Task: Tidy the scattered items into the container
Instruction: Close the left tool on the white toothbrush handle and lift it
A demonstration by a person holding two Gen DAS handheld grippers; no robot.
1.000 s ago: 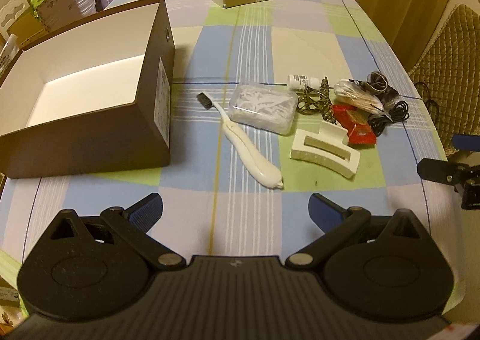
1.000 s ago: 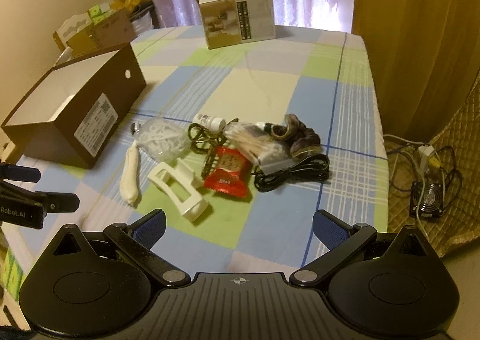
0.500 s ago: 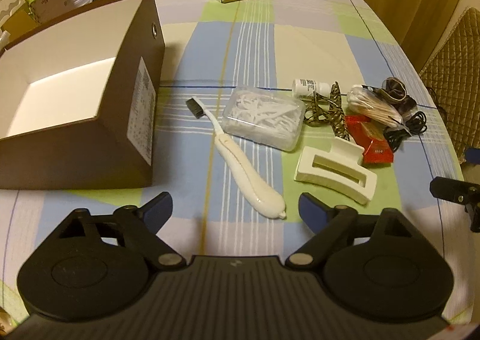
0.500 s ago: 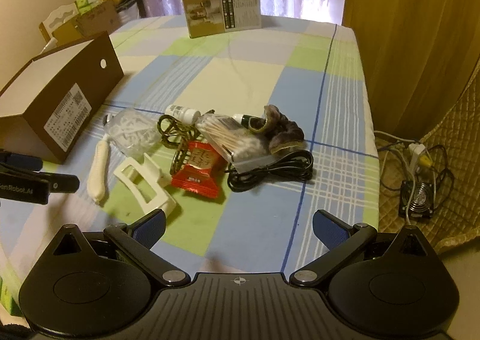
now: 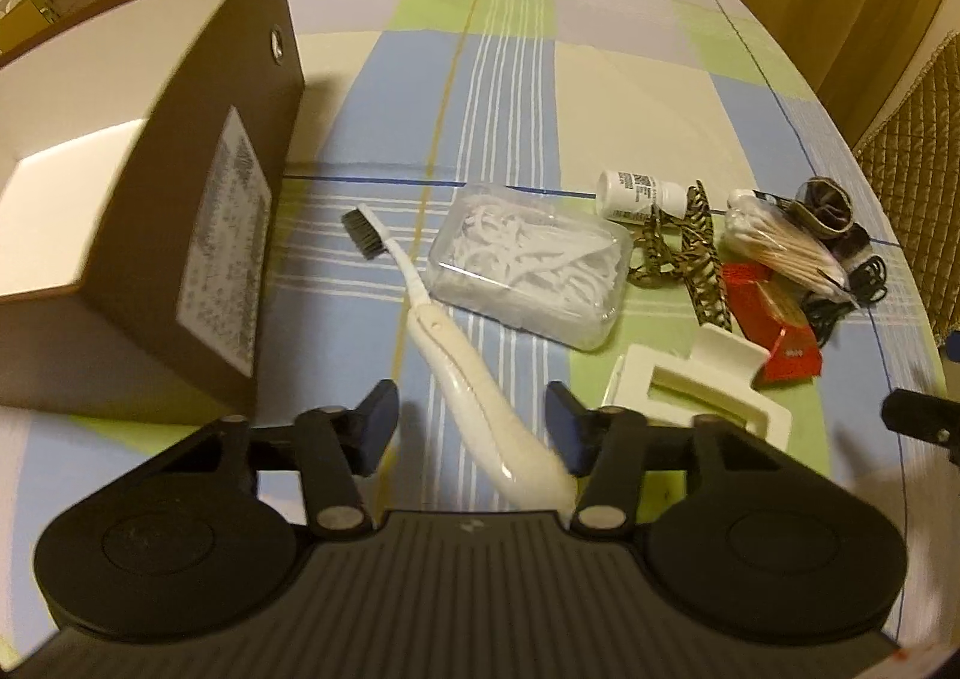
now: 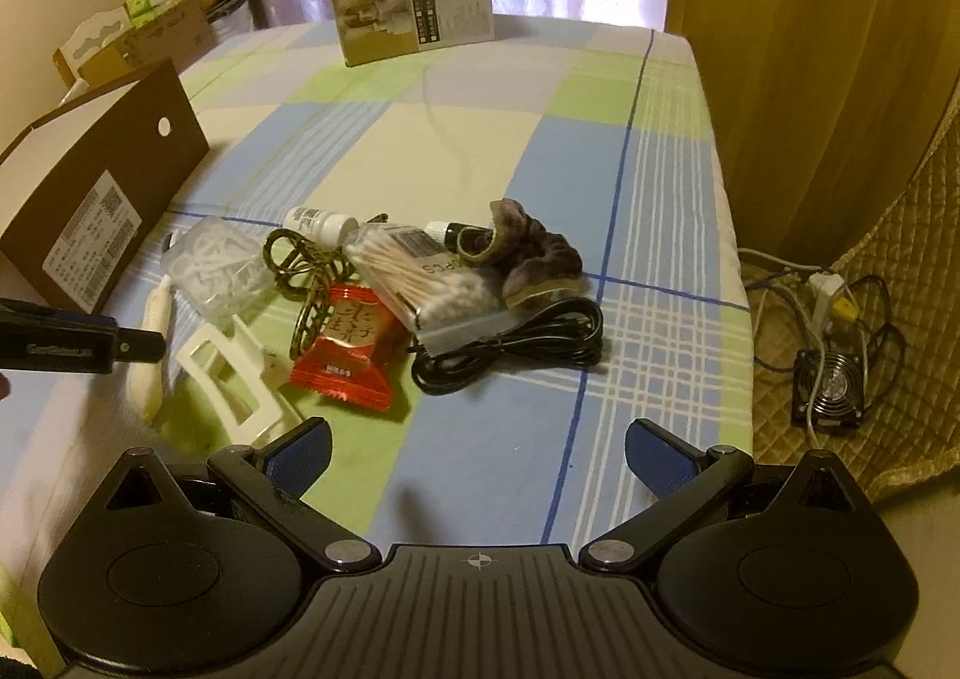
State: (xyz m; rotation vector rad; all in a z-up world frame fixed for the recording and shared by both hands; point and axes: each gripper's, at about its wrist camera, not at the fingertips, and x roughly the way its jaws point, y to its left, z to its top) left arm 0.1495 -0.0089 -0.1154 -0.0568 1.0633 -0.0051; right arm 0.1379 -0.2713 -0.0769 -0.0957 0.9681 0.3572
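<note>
Toothbrush (image 5: 462, 373) lies on the tabletop (image 5: 630, 73) beside the brown box (image 5: 198, 235), its handle now between the left gripper (image 5: 471, 421) jaws, which have advanced and narrowed but not clamped; right gripper (image 6: 477, 451) hangs spread.

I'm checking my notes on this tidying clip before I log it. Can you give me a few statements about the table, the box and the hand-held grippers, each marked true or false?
1. The brown box holds several items. False: the visible interior is bare.
2. The left hand-held gripper straddles the white toothbrush handle, jaws open. True.
3. The red packet lies beside the black cable. True.
4. The right hand-held gripper is shut on the white hair clip. False: it is open and holds nothing.
5. The cotton swabs are inside the box. False: they lie on the table.
</note>
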